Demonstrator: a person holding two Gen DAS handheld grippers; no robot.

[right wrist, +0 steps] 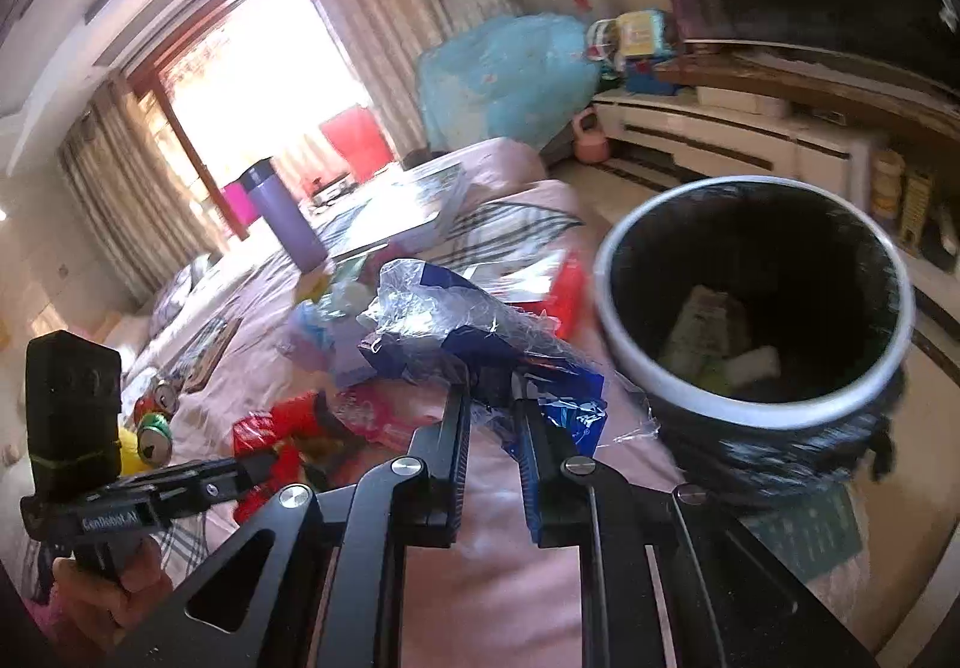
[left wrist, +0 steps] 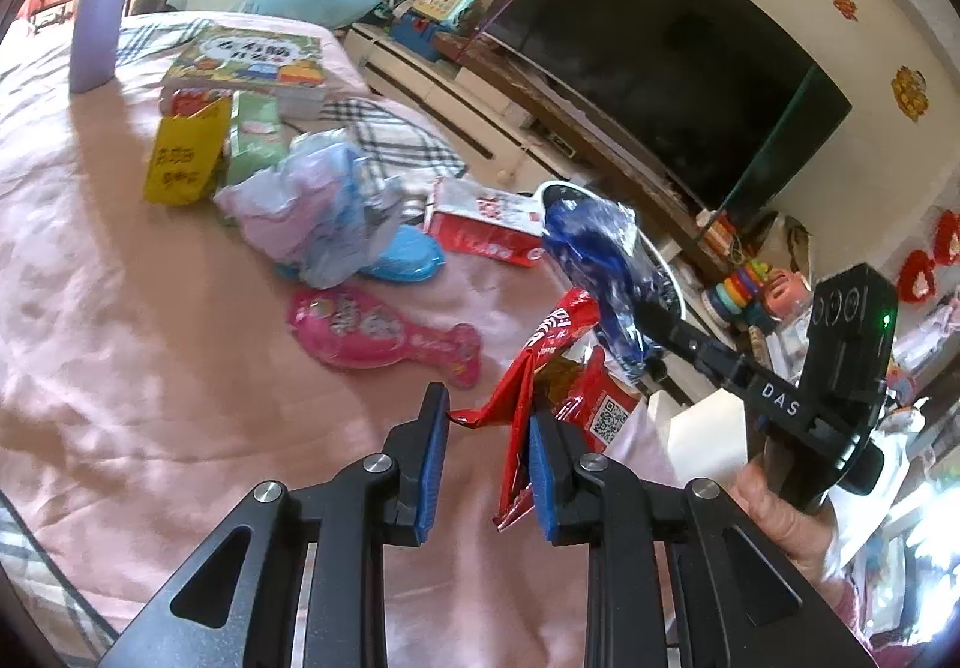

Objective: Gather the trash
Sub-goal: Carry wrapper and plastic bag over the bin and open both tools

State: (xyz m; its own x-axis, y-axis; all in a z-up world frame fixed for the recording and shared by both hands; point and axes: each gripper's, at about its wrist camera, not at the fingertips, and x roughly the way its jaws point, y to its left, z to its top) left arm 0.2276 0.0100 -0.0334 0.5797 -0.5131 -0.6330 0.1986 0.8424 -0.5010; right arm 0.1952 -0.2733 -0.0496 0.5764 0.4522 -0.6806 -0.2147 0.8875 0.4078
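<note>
The left claw stands with its jaws apart, a clear gap between the 2 blue pads. A red snack wrapper hangs against the inner face of the right-hand pad; the other pad does not touch it, so whether it is pinched or only draped there cannot be told. The wrapper's crumpled top rises above the fingertips, and a QR code shows on its far side.

The right claw has its jaws drawn close on a blue and clear plastic wrapper, which bunches up and spills out past both fingers. In the left wrist view the same wrapper sits at the tip of the right claw, held above the edge of the bed.

Just beside that wrapper, to its right, stands the trash bin, round, pale-rimmed and lined with a black bag; pale scraps lie at its bottom.

The pink bedspread carries the remaining litter: a pink paddle-shaped packet, a crumpled pale plastic bag over something blue, a red and white carton, a yellow packet and a children's book. A purple bottle stands upright farther back. Near the left claw's body in the right wrist view lie 2 drink cans.
</note>
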